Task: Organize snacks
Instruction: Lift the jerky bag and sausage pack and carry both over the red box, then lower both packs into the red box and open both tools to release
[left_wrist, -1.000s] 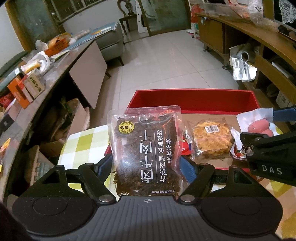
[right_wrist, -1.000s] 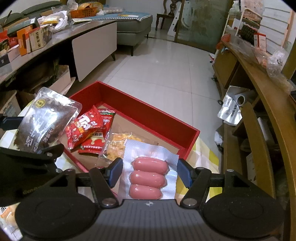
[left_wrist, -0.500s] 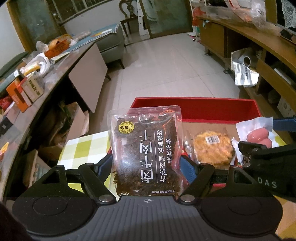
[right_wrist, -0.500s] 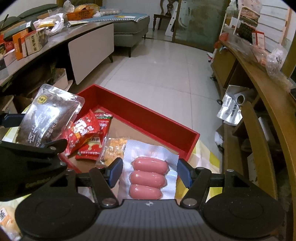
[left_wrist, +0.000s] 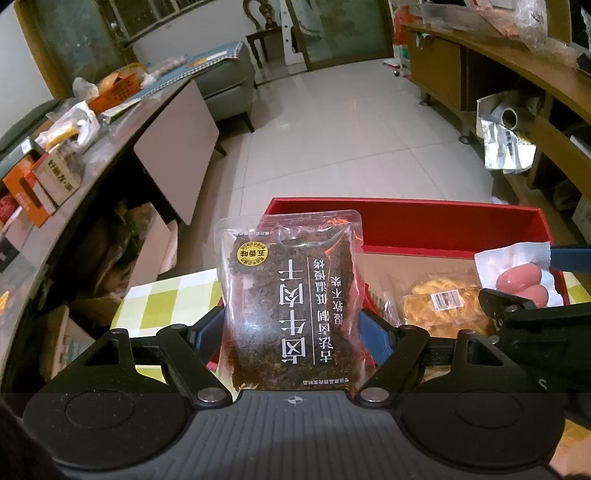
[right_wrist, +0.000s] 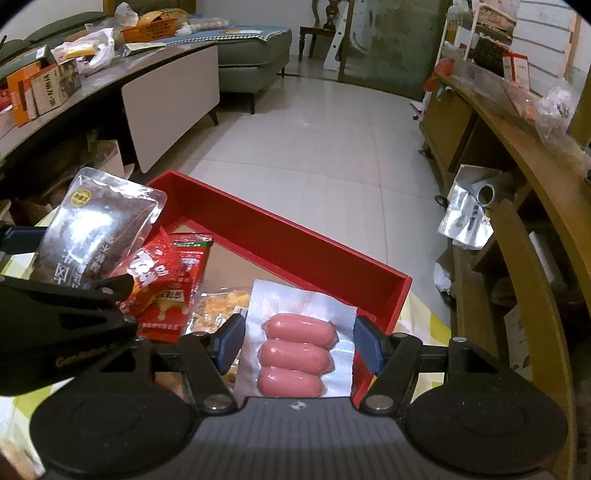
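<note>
Dim, warm indoor light is washing both fisheye views, glare is bouncing off the tiled floor, and edges are bending and darkening toward the corners.

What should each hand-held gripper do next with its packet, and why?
Probably lower both a little further, then let go. The left hand-held gripper holds the jerky pouch and the right the sausage pack, both at the red box, above snacks already inside.

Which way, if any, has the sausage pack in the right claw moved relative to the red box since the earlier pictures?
Yes. The sausage pack has come forward and down over the red box, whose far wall now sits closer to it.
</note>
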